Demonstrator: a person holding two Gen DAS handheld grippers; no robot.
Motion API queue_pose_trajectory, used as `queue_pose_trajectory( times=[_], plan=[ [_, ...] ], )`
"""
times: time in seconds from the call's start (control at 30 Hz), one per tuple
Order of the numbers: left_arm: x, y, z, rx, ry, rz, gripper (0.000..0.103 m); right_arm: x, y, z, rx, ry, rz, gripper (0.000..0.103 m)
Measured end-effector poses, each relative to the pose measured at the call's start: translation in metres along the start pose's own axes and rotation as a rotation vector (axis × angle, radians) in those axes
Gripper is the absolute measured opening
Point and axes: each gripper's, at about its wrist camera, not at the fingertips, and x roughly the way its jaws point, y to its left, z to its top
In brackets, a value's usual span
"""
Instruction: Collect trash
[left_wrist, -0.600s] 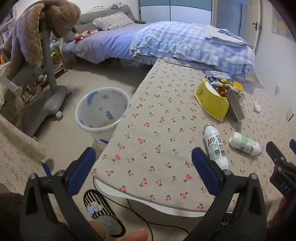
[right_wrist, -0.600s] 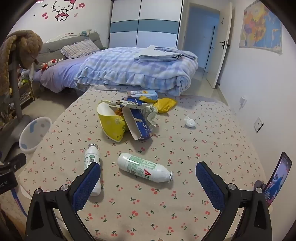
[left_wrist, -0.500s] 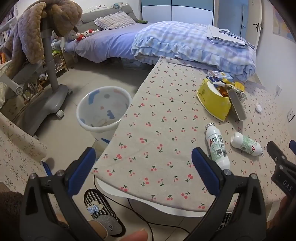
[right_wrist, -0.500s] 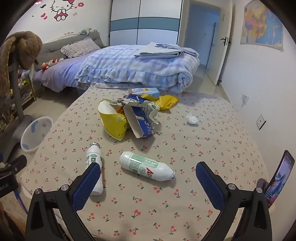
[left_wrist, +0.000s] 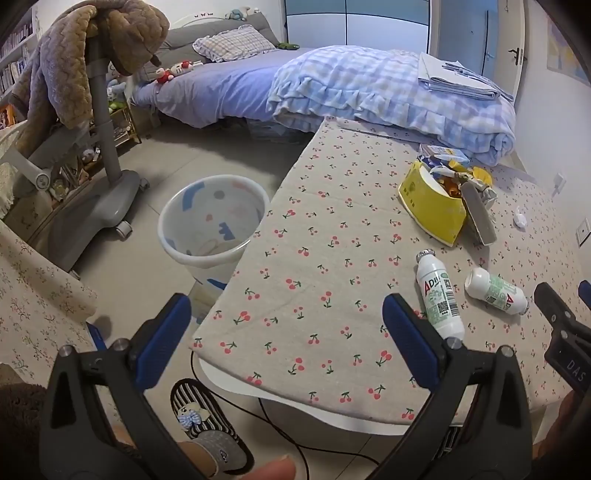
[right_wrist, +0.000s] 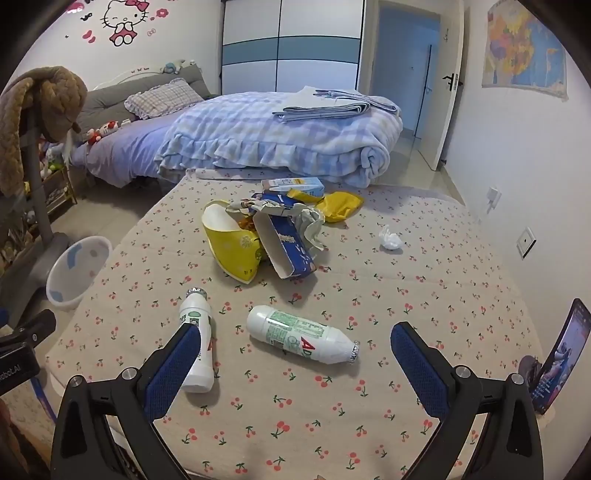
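Two white drink bottles lie on the cherry-print table (right_wrist: 369, 280): one (right_wrist: 299, 334) between my right gripper's fingers but untouched, the other (right_wrist: 197, 343) by its left finger. Behind them sits a pile of a yellow paper bowl (right_wrist: 231, 247), a blue carton (right_wrist: 286, 243), wrappers and a yellow bag (right_wrist: 341, 205), plus a crumpled tissue (right_wrist: 389, 240). My right gripper (right_wrist: 295, 354) is open above the near bottle. My left gripper (left_wrist: 286, 325) is open over the table's near left edge, the bottles (left_wrist: 437, 295) (left_wrist: 495, 290) to its right. A white patterned bin (left_wrist: 214, 225) stands on the floor left of the table.
A bed with a rolled blue checked blanket (right_wrist: 280, 140) borders the table's far side. A grey stand draped with a brown plush throw (left_wrist: 96, 96) is left of the bin. A phone (right_wrist: 561, 354) leans at the table's right edge. A slippered foot (left_wrist: 207, 424) and cable lie below.
Both views have tilted slightly, so the table's things sit a little lower in frame. Nothing on the table has moved and both grippers stay open.
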Motion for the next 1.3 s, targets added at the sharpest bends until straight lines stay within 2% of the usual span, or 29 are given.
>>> queue_pose_trajectory(
  times=[1.3],
  plan=[
    [-0.0073, 0.0069, 0.002, -0.016, -0.02, 0.003, 0.103, -0.0009, 0.0052, -0.0011, 0.004, 0.006, 0.012, 0.103]
  ],
)
